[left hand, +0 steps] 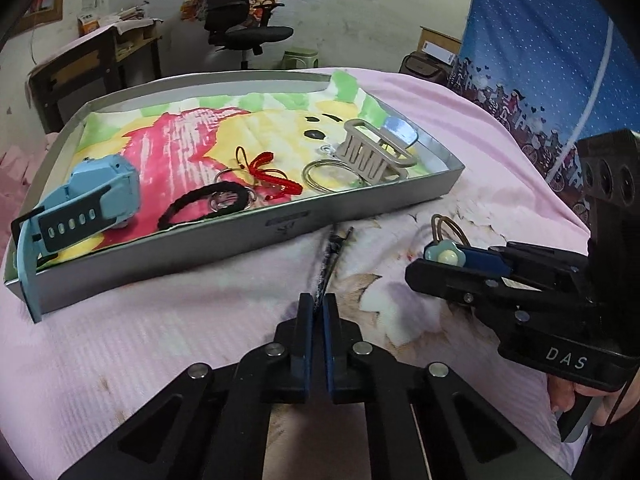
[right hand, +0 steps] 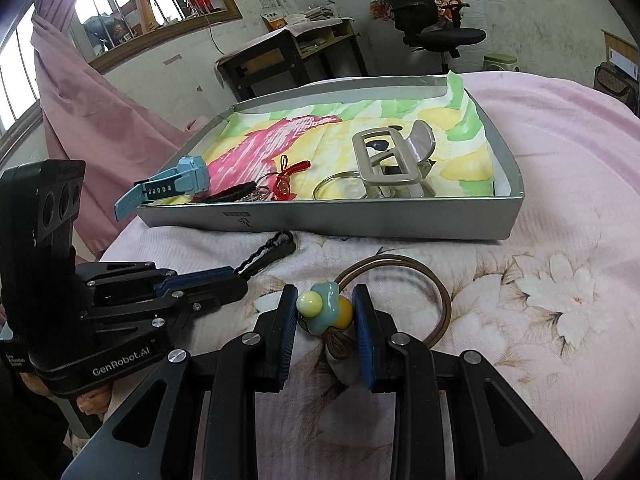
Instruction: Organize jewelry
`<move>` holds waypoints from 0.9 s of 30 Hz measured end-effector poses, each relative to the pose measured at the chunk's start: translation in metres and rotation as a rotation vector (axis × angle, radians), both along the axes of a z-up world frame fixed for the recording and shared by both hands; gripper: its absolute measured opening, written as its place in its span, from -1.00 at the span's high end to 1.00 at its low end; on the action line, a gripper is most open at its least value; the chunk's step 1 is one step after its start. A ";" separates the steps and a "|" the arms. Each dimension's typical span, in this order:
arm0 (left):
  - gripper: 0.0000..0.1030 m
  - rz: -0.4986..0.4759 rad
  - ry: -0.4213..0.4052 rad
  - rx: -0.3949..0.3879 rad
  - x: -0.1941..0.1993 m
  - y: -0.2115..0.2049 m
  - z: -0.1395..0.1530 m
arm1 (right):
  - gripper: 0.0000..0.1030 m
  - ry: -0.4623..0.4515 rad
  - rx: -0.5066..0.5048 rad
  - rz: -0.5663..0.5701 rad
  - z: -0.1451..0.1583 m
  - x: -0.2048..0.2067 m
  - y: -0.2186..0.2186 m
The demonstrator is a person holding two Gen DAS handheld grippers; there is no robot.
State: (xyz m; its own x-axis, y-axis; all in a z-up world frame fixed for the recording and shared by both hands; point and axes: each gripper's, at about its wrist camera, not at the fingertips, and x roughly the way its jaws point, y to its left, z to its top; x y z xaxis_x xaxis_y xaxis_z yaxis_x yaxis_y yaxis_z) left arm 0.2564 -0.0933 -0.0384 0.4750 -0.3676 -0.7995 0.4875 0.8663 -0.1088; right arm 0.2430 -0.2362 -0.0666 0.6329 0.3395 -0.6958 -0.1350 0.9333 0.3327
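Note:
A grey tray (left hand: 248,236) lined with a colourful cloth stands on the pink bed; it also shows in the right wrist view (right hand: 360,224). In it lie a blue watch (left hand: 92,204), a black braided band (left hand: 200,204), a red cord charm (left hand: 272,176), a silver bangle (left hand: 328,176) and a beige hair claw (left hand: 372,152). My left gripper (left hand: 318,308) is shut on a black braided hair tie (left hand: 332,256) lying in front of the tray. My right gripper (right hand: 324,308) is shut on the flower charm of a brown hair tie (right hand: 324,306), whose loop (right hand: 436,300) rests on the bed.
The bed cover is pink with a floral print (right hand: 560,300). A blue starry curtain (left hand: 540,60) hangs to the right. Behind the bed stand a dark desk (right hand: 288,56) and an office chair (right hand: 432,28). A pink curtain (right hand: 80,120) hangs at the left.

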 end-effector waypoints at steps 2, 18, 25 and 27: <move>0.92 -0.005 -0.007 -0.009 -0.001 0.000 0.001 | 0.52 -0.002 0.001 0.000 0.000 0.000 0.000; 0.94 0.022 -0.216 -0.114 -0.035 0.015 0.047 | 0.53 -0.166 -0.013 -0.006 0.035 -0.014 -0.003; 0.94 0.112 -0.280 -0.187 -0.028 0.030 0.060 | 0.53 -0.226 -0.035 -0.012 0.051 -0.002 -0.006; 0.94 0.154 -0.284 -0.200 -0.019 0.034 0.061 | 0.53 -0.237 -0.034 -0.010 0.055 0.006 -0.006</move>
